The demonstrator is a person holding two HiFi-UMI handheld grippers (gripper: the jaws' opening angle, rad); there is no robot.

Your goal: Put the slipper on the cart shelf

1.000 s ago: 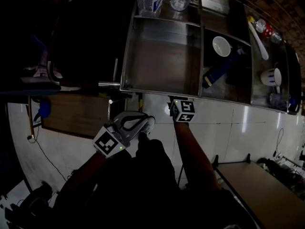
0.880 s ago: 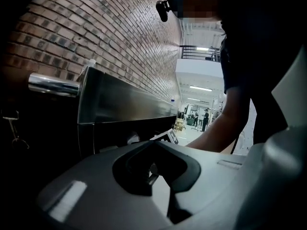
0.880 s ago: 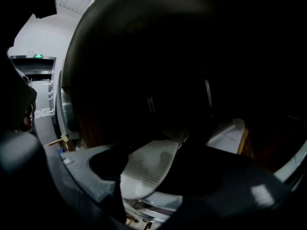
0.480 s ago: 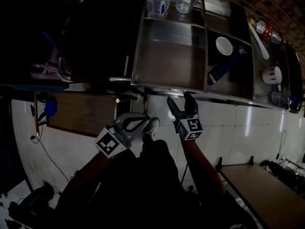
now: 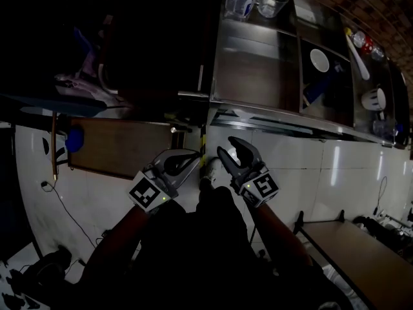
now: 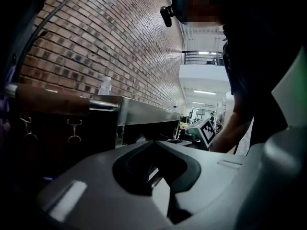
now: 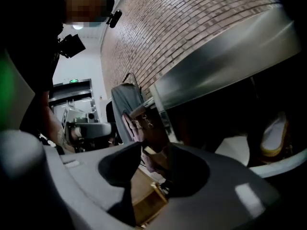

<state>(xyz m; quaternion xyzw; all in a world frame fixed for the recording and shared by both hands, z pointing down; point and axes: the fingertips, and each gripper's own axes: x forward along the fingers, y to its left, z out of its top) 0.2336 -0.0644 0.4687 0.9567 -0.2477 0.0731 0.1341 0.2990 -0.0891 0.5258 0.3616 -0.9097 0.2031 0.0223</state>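
Right hand-held gripper [image 5: 231, 148]: jaws spread and closing, nothing between them, tips toward the cart [image 5: 251, 76] front edge. Left hand-held gripper [image 5: 195, 155] is just beside it, jaw tips pressed together, holding nothing. The slipper [image 7: 273, 133], pale with a tan sole, stands tipped on edge in the shadow under the cart's steel top, apart from both grippers; I cannot tell if it rests on a shelf or the white floor [image 5: 310, 166]. Clear cups [image 5: 258, 2] and a white bowl [image 5: 319, 59] sit on the cart's upper level.
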